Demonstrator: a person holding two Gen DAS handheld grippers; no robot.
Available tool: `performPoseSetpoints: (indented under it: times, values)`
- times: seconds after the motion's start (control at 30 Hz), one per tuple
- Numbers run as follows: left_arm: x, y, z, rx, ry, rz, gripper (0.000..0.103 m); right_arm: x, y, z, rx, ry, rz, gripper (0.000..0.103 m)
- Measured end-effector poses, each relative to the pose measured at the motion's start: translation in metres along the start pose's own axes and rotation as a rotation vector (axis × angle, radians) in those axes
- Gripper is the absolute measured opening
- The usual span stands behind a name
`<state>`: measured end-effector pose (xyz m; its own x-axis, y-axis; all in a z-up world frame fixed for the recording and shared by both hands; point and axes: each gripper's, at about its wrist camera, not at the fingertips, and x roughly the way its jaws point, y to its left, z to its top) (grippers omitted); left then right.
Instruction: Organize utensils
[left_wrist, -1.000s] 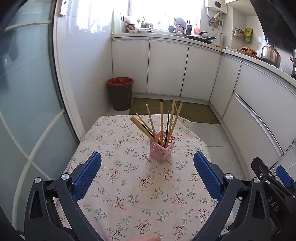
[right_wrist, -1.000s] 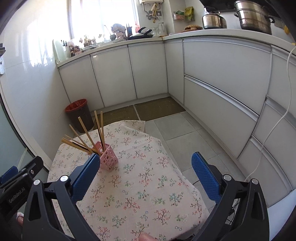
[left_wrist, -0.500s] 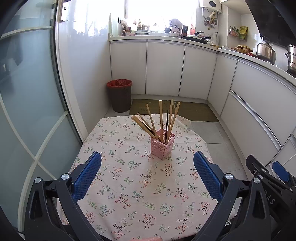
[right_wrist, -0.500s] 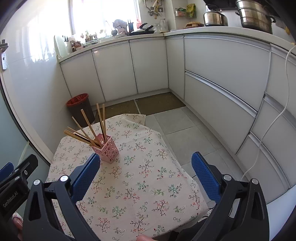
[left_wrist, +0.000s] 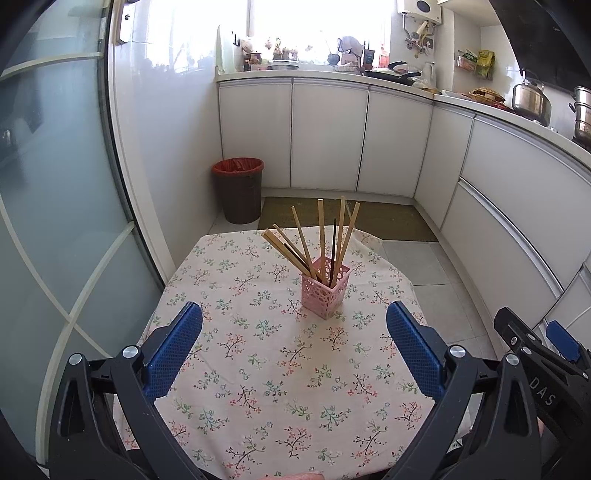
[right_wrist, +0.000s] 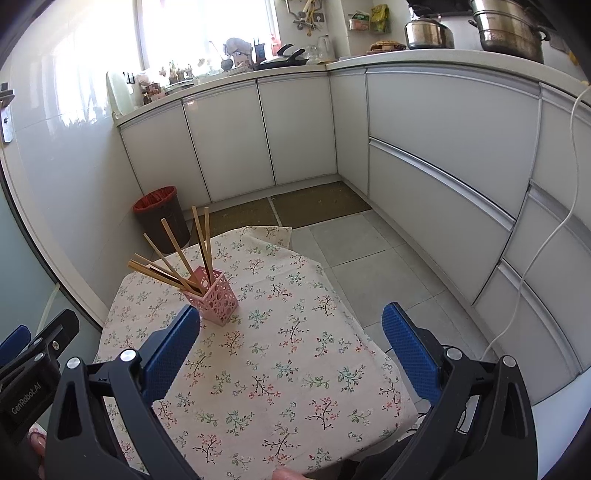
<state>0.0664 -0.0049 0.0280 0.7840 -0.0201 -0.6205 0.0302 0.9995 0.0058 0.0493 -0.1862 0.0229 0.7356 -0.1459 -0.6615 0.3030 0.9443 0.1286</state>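
A pink perforated holder stands upright on the floral tablecloth, near the table's far side. Several wooden chopsticks and one dark chopstick lean out of it. My left gripper is open, held above the near half of the table, with nothing between its blue pads. My right gripper is open too, to the right of the holder and apart from it, holding nothing. Each view shows the other gripper's black frame at its edge.
A brown bin with a red liner stands on the floor beyond the table. White cabinets curve around the back and right. A glass door is at the left. A white cable hangs at the right.
Both grippers have drawn back and risen from the table, so the holder looks smaller and more of the tablecloth shows. The holder and chopsticks have stayed put.
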Motion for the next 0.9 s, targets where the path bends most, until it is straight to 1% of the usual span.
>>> performPoseSetpoints:
  times: [0.9]
  values:
    - [0.0031, 0.0034, 0.0005, -0.001, 0.009, 0.013, 0.096, 0.0007, 0.0037, -0.0045, 0.001, 0.018, 0.011, 0.096]
